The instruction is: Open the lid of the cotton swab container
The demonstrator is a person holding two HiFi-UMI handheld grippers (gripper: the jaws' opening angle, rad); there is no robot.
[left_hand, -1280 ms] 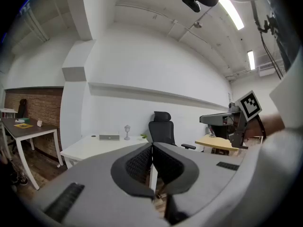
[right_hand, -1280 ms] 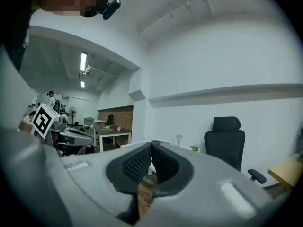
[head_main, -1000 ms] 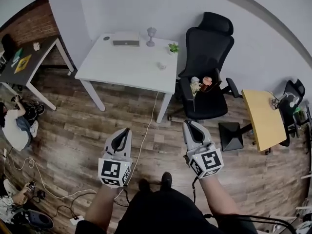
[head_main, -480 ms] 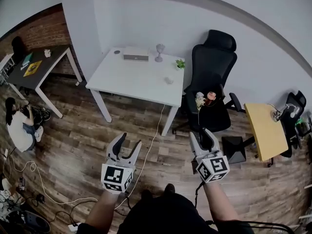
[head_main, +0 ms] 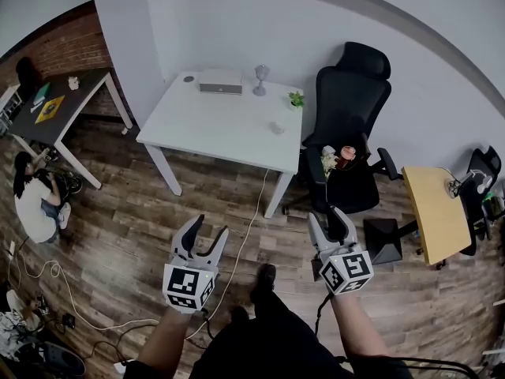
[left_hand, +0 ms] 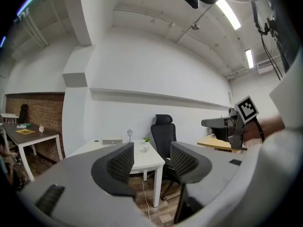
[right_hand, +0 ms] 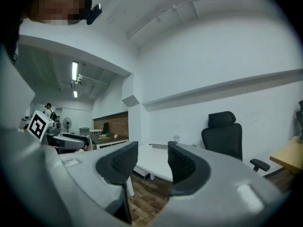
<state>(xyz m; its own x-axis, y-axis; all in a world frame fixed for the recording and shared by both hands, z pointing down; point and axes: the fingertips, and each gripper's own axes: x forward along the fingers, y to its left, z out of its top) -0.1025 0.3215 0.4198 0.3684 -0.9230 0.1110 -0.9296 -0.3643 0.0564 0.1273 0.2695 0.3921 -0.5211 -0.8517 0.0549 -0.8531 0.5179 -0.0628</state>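
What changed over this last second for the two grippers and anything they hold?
The left gripper and right gripper both went from shut to jaws apart, and the jaws are opening now. Nothing is between either pair, and nothing was taken hold of or let go. Both grippers stayed raised over the wooden floor, short of the white table.

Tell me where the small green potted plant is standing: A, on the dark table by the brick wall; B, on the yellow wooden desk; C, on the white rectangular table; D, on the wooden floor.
C: the small green potted plant stands near the far right corner of the white rectangular table, next to the black office chair.
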